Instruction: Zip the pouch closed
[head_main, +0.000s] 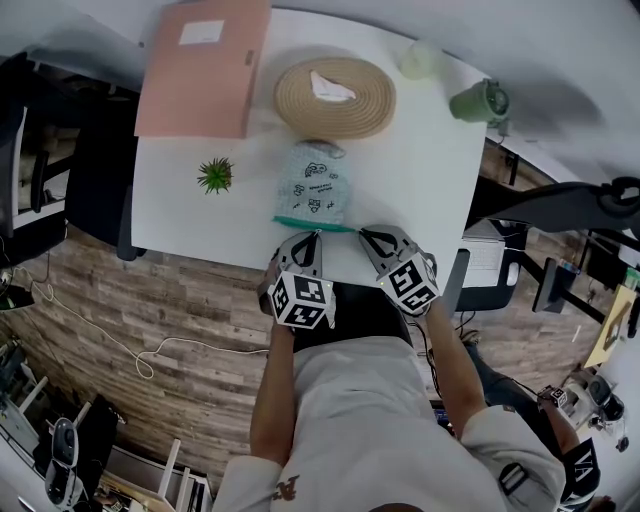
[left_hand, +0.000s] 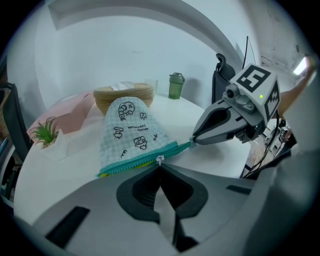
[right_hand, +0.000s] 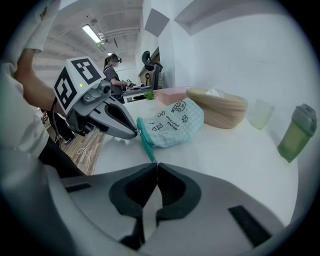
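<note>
A pale checked pouch (head_main: 312, 185) with cartoon prints lies on the white table (head_main: 430, 190), its teal zipper edge (head_main: 310, 222) facing me. My left gripper (head_main: 318, 234) is at that edge, shut on the small silver zipper pull (left_hand: 160, 159), part way along the zipper. My right gripper (head_main: 362, 232) is shut on the teal end of the zipper (left_hand: 186, 145) at the pouch's right corner. In the left gripper view the right gripper (left_hand: 194, 141) pinches that end. In the right gripper view the left gripper (right_hand: 136, 135) touches the zipper (right_hand: 145, 145), which runs to my own tips (right_hand: 156, 163).
Behind the pouch stand a woven basket (head_main: 335, 95), a pink folder (head_main: 205, 65), a small green plant (head_main: 215, 175), a clear cup (head_main: 420, 60) and a green tumbler (head_main: 480, 102). The table's front edge lies just under both grippers.
</note>
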